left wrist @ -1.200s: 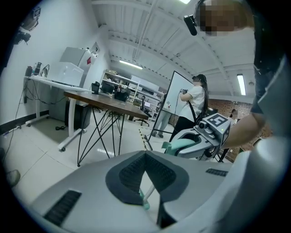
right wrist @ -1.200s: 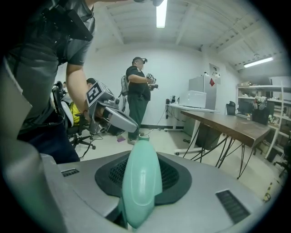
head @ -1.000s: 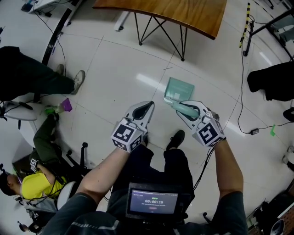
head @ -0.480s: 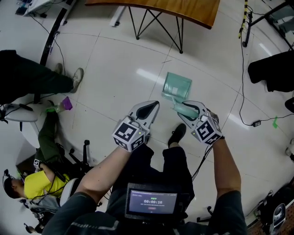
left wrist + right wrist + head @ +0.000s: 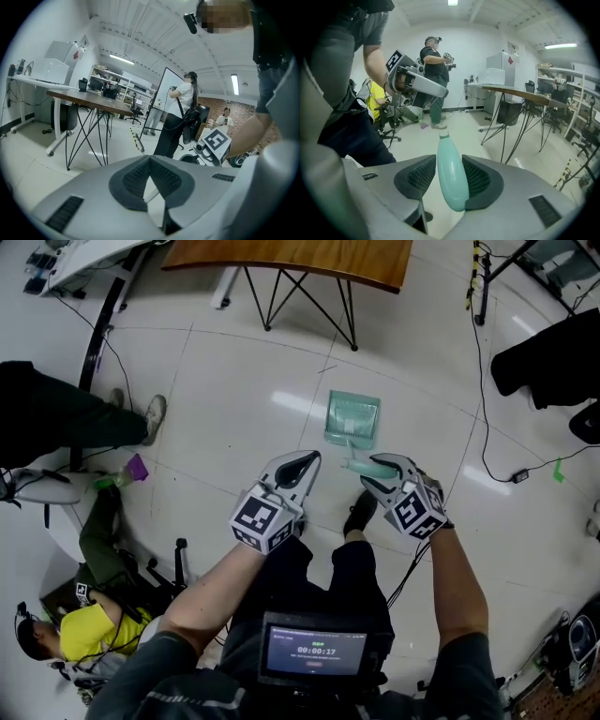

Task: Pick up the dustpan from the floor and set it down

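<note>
So here's where I'm at: the right gripper [image 5: 375, 472] has the mint-green dustpan [image 5: 352, 416] by its handle [image 5: 451, 178], but the jaws are opening as I look. In the right gripper view the handle stands up between the two dark ribbed pads. It leans on the pad at the right of that view, and there's a sliver of floor showing between it and the other pad, so it's more cradled than clamped. From the head view the pan part sits out in front of me on the white tiled floor [image 5: 234, 399], its open edge facing away toward the wooden table [image 5: 309, 254] with the black wire legs, and the handle angles back toward me into the gripper. I honestly can't tell from up here if the pan is flat on the tiles or a hair above them. The left gripper [image 5: 302, 463] is hanging out just beside the right one, not touching the dustpan at all. Its own view shows the pads meeting at the tips with nothing in there, just floor behind the little wedge-shaped gap lower down. My black shoe [image 5: 359, 512] is right below the right gripper, close to the handle end. There's a black cable [image 5: 484, 427] snaking over the floor off to the right, well clear of the pan, and somebody in a yellow top [image 5: 70, 626] is down at the lower left, nowhere near any of this.
</note>
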Tool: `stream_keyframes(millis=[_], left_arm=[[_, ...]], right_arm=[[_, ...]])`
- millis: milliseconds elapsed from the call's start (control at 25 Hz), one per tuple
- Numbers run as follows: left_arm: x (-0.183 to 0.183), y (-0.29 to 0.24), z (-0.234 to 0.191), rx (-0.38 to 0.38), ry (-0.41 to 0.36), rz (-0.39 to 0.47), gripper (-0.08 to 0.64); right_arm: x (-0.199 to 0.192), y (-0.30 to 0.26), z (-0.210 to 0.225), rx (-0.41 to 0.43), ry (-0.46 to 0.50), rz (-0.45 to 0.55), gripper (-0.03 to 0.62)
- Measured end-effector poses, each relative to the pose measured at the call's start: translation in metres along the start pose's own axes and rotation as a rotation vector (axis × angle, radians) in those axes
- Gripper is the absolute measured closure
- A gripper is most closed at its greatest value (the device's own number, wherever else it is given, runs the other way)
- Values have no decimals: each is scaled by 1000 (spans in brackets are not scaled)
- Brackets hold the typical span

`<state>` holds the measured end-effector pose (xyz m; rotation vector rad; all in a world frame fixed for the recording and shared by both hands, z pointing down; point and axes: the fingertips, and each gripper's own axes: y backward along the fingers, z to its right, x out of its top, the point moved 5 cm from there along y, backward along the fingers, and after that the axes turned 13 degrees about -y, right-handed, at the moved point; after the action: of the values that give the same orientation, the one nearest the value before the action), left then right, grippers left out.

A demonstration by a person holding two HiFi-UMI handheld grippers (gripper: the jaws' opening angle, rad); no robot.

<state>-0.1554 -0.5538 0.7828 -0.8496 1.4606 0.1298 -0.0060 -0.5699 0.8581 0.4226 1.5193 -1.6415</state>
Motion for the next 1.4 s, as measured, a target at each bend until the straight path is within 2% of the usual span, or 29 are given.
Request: stream_keyframes(millis=[160,280,400,480,560,640,680,760,800,920,960,1200,1400], left_arm=[[27,19,14,-9,-24,14,548],[74,47,25,-11,-13,80,548],[147,86,40,-14,-30,174,548],[196,115,46,1,-54,224,548],[241,146,53,10,-76,292,548],[281,175,60,7,-114,361,548],[298,188,63,5,-128,377,548],[320,214,72,4,-129,370,548],[330,226,76,3,-123,371,548],[358,255,85,-3,-134,413,548],[366,262,87,-2,-144,428,548],[394,286,93,20,-197,492,548],[405,285,101,27,-201,486,548]], right_arm=[[24,41,-10,-58,-22,46,400],[63,83,-32,-67,-82,103,410],[125,136,-60,-90,-144,199,410],[170,173,-80,-126,-133,268,410],[214,212,-99,-165,-117,346,466],[258,253,-116,-203,-100,438,468],[278,274,-125,-231,-92,490,472],[307,312,-144,-290,-94,576,546],[318,328,-152,-303,-103,605,546],[343,365,-171,-304,-119,670,546],[348,374,-176,-309,-117,675,574],[352,396,-189,-361,-101,651,577],[350,408,-183,-376,-97,648,577]])
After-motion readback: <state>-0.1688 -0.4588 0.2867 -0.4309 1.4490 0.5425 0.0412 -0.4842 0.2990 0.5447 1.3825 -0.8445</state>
